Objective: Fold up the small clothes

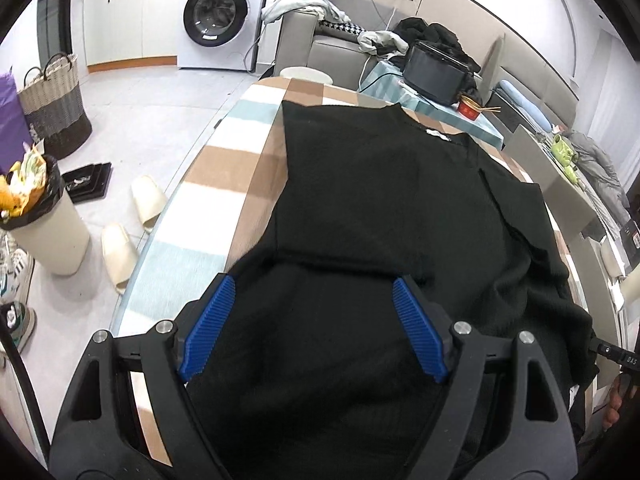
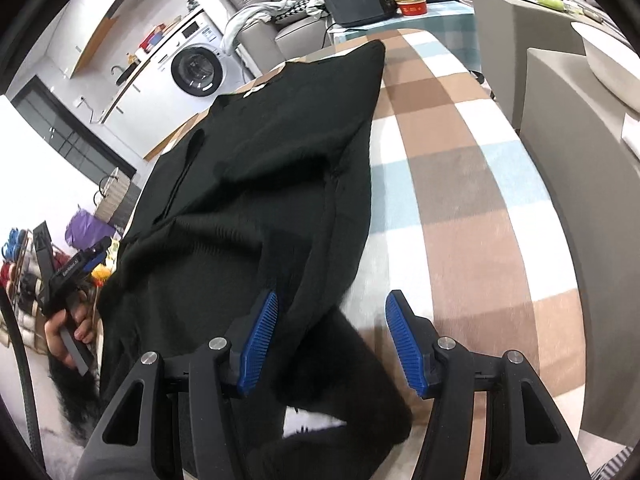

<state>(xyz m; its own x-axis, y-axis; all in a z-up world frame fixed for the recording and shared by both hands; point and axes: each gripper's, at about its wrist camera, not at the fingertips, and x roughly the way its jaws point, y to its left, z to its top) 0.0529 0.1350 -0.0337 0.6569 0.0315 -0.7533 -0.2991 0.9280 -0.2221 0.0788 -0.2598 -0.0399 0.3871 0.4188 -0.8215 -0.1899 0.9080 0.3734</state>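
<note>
Sweater: a black knit sweater (image 1: 380, 208) lies spread over the checked cloth, filling the middle of the left wrist view; in the right wrist view it runs from the upper middle down to the lower left (image 2: 256, 184).
Neck label: a small white tag (image 1: 438, 134) shows at the far end of the sweater, upper middle of the left wrist view.
Near end: the fabric closest to both cameras is bunched and rumpled, with a raised fold crossing the middle.
Left gripper: its blue pads (image 1: 308, 322) stand spread wide over the near part of the sweater; black fabric fills the gap between them, but the pads do not press on it.
Right gripper: its blue pads (image 2: 330, 340) are spread apart at the sweater's right edge; a blurred flap of black fabric lies between them, nearer the left pad, and no pinch is visible.
Hand: a hand (image 2: 66, 336) at the lower left of the right wrist view grips the handle of the other tool.
Counter: it is covered by a cloth checked in brown, white and pale blue (image 2: 460, 184).
Background: a washing machine (image 1: 224, 14) stands at the upper middle of the left wrist view, a woven basket (image 1: 56, 108) and a full bin (image 1: 44, 220) at the left, pale slippers (image 1: 134, 224) on the floor.
</note>
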